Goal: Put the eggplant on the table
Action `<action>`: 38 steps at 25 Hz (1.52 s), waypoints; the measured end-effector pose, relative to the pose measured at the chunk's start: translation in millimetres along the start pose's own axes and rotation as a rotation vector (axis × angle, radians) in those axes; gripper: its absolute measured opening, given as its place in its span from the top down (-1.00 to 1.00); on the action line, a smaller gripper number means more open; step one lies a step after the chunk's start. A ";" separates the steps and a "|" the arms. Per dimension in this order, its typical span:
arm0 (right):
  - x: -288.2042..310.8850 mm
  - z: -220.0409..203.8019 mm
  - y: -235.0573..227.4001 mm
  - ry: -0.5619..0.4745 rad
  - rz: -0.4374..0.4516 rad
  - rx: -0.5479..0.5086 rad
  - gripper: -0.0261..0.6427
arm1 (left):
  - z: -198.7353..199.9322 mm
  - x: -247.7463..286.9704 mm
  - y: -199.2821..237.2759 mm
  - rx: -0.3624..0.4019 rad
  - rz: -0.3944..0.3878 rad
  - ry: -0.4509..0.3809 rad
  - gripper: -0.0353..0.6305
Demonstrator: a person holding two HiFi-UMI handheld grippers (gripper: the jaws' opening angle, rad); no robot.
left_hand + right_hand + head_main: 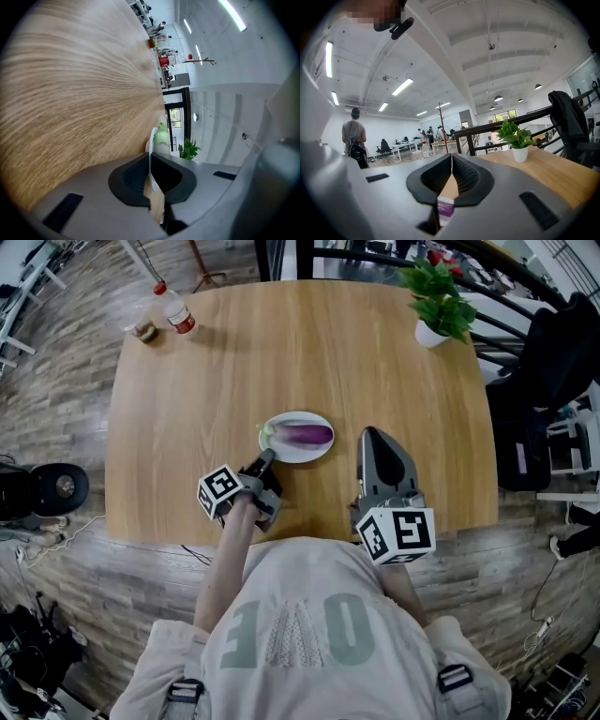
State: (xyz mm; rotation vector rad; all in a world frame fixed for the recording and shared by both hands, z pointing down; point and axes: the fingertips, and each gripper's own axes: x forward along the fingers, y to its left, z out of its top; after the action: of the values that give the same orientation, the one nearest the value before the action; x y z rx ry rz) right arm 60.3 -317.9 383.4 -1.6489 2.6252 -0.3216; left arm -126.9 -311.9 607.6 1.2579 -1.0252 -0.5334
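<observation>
Head view: a glossy purple eggplant (307, 435) lay on a white oval plate (298, 414), mid wooden worktop (281, 343). Left gripper view: the left gripper (151, 176) clamped the plate's thin rim; a slip or tilt risked rolling the eggplant away. Right gripper view: the right gripper (451, 173) was clenched and empty.

One eggplant (307, 435), one plate (284, 455), one bottle (175, 312), one potted plant (438, 298)

The eggplant (161, 136) seems mostly hidden behind plate (151, 140).

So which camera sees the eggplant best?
The head view: the whole purple eggplant lies on its white plate. The left gripper view catches only its green end; the right gripper view just a purple sliver.
</observation>
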 end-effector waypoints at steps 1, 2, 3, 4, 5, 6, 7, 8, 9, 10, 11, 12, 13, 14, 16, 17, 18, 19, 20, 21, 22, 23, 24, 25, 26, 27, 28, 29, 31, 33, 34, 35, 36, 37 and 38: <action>-0.3 0.1 -0.7 0.001 -0.001 0.000 0.86 | 0.5 0.4 -0.3 0.001 0.000 -0.002 0.84; -0.8 -0.1 -1.5 0.001 -0.003 0.001 0.86 | 0.7 0.8 -0.3 0.001 0.000 -0.004 0.84; -1.4 -0.4 -2.2 0.001 -0.005 0.001 0.86 | 0.8 0.9 -0.1 0.000 0.001 -0.006 0.84; -2.0 -0.6 -2.6 0.001 -0.006 0.002 0.86 | 0.9 0.8 0.1 0.000 0.002 -0.008 0.84; -2.4 -0.6 -2.6 0.000 -0.008 0.004 0.86 | 1.2 0.5 0.1 0.001 0.003 -0.011 0.84; -2.6 -0.5 -2.5 -0.001 -0.009 0.007 0.86 | 1.8 0.5 0.1 0.002 0.003 -0.014 0.84; -2.6 -0.3 -2.5 -0.003 -0.009 0.008 0.86 | 2.6 0.8 0.2 0.002 0.005 -0.018 0.84; -2.4 0.1 -2.5 -0.005 -0.009 0.008 0.86 | 3.4 1.2 0.6 0.000 0.009 -0.021 0.84; -2.3 0.4 -2.5 -0.006 -0.008 0.008 0.86 | 4.1 1.8 1.1 -0.005 0.013 -0.025 0.84; -2.2 0.5 -2.5 -0.008 -0.007 0.008 0.86 | 4.7 2.4 1.5 -0.010 0.017 -0.028 0.84; -2.4 0.6 -2.5 -0.009 -0.007 0.008 0.86 | 5.4 3.0 1.6 -0.017 0.020 -0.031 0.84; -2.7 0.6 -2.6 -0.010 -0.008 0.008 0.86 | 6.0 3.4 1.9 -0.025 0.024 -0.035 0.84; -3.0 0.6 -2.5 -0.011 -0.009 0.008 0.86 | 6.8 3.5 2.7 -0.036 0.033 -0.039 0.84; -3.2 0.7 -2.3 -0.011 -0.009 0.007 0.86 | 7.8 3.2 4.1 -0.049 0.047 -0.045 0.84; -4.0 1.5 -1.6 -0.014 -0.009 0.006 0.86 | 9.8 1.9 7.2 -0.065 0.083 -0.056 0.84; -4.7 2.2 -1.4 -0.016 -0.009 0.007 0.86 | 10.6 1.1 8.4 -0.067 0.102 -0.062 0.83; -5.5 3.1 -1.2 -0.018 -0.010 0.009 0.86 | 11.3 0.2 9.5 -0.067 0.119 -0.068 0.83; -6.3 3.9 -1.1 -0.020 -0.010 0.009 0.86 | 12.1 -0.8 10.5 -0.067 0.136 -0.075 0.83; -7.2 4.6 -1.0 -0.023 -0.011 0.010 0.86 | 13.0 -1.8 11.2 -0.067 0.151 -0.084 0.83; -8.2 5.2 -1.2 -0.025 -0.012 0.011 0.86 | 14.1 -2.8 11.3 -0.067 0.164 -0.096 0.82; -9.1 5.7 -1.4 -0.027 -0.013 0.012 0.86 | 15.5 -3.6 10.8 -0.068 0.172 -0.110 0.78; -9.9 6.2 -1.7 -0.029 -0.014 0.013 0.86 | 17.3 -4.0 9.4 -0.073 0.175 -0.126 0.70; -10.6 7.0 -1.7 -0.031 -0.013 0.012 0.86 | 19.4 -4.1 7.2 -0.080 0.174 -0.141 0.58; -11.5 7.8 -1.5 -0.034 -0.012 0.010 0.86 | 21.3 -4.1 4.7 -0.088 0.171 -0.154 0.49; -12.7 8.7 -1.0 -0.037 -0.011 0.008 0.86 | 22.8 -4.3 2.3 -0.095 0.169 -0.165 0.39; -13.9 9.4 -0.6 -0.040 -0.010 0.007 0.86 | 24.0 -4.5 0.3 -0.098 0.169 -0.173 0.31; -14.9 9.9 -0.3 -0.043 -0.009 0.007 0.86 | 25.0 -4.9 -1.2 -0.095 0.172 -0.179 0.24; -15.6 10.5 -0.1 -0.046 -0.008 0.007 0.86 | 25.7 -5.4 -2.4 -0.090 0.178 -0.184 0.17; -16.9 12.0 0.6 -0.051 -0.004 0.007 0.86 | 26.4 -8.1 -3.8 -0.075 0.200 -0.193 0.07; -18.3 13.5 2.2 -0.057 -0.001 0.006 0.86 | 28.0 -14.3 -3.2 -0.042 0.236 -0.205 -0.01; -18.8 14.2 3.1 -0.059 0.000 0.006 0.86 | 30.2 -18.5 -3.5 -0.015 0.254 -0.212 -0.05; -19.2 14.9 4.1 -0.062 0.001 0.005 0.86 | 33.8 -23.3 -5.6 0.022 0.269 -0.223 -0.07; -19.5 15.8 5.0 -0.064 0.003 0.004 0.86 | 39.2 -28.8 -10.7 0.069 0.276 -0.241 -0.09; -20.0 16.7 5.7 -0.067 0.005 0.002 0.86 | 46.4 -35.3 -19.0 0.127 0.277 -0.270 -0.09; -20.7 17.6 6.2 -0.069 0.006 0.000 0.86 | 55.6 -43.0 -30.4 0.193 0.272 -0.317 -0.10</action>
State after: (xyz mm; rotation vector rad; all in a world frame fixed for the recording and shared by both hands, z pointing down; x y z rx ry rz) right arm 66.2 -299.6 363.2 -1.6206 2.5796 -0.2599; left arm -189.2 -314.0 563.2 1.1976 -1.5191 -0.4371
